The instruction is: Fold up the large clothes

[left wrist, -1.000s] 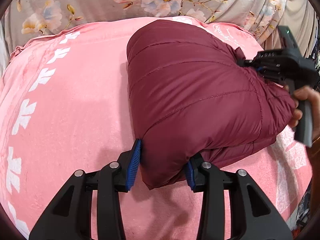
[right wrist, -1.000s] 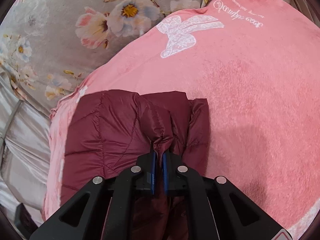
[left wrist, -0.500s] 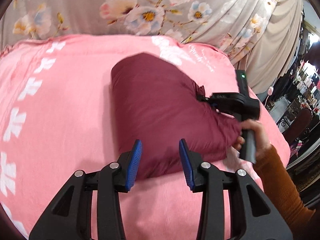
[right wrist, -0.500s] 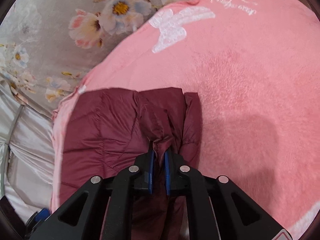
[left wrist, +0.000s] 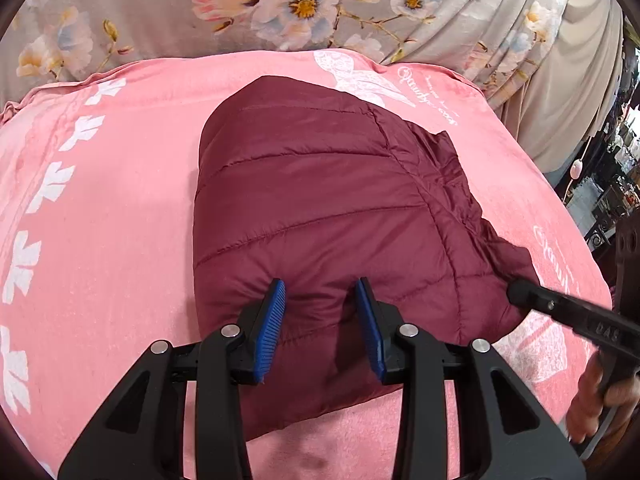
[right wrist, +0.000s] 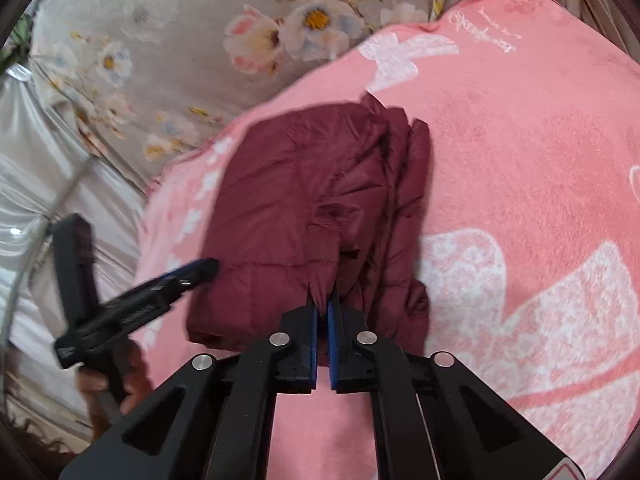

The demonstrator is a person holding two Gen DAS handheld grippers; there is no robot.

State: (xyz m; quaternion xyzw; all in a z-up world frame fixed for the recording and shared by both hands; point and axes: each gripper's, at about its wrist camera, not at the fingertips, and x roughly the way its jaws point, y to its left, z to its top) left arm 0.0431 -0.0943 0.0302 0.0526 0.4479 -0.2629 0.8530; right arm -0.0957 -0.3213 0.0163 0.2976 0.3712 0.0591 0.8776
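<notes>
Maroon quilted jacket [left wrist: 320, 208] now slack between the parted left gripper [left wrist: 320, 320] jaws, right gripper [right wrist: 322, 304] still pinching its fold.

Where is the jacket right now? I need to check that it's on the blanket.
The maroon jacket lies folded in the middle of the pink blanket, below the floral cloth in the left wrist view.

Between my left tongs' ribbed blue plastic pads [left wrist: 272, 320] lay the maroon quilted jacket [left wrist: 320, 200], its nylon shell smooth with a faint sheen. Under it, the pink fleece blanket [left wrist: 120, 220] looked matt and fuzzy.
</notes>
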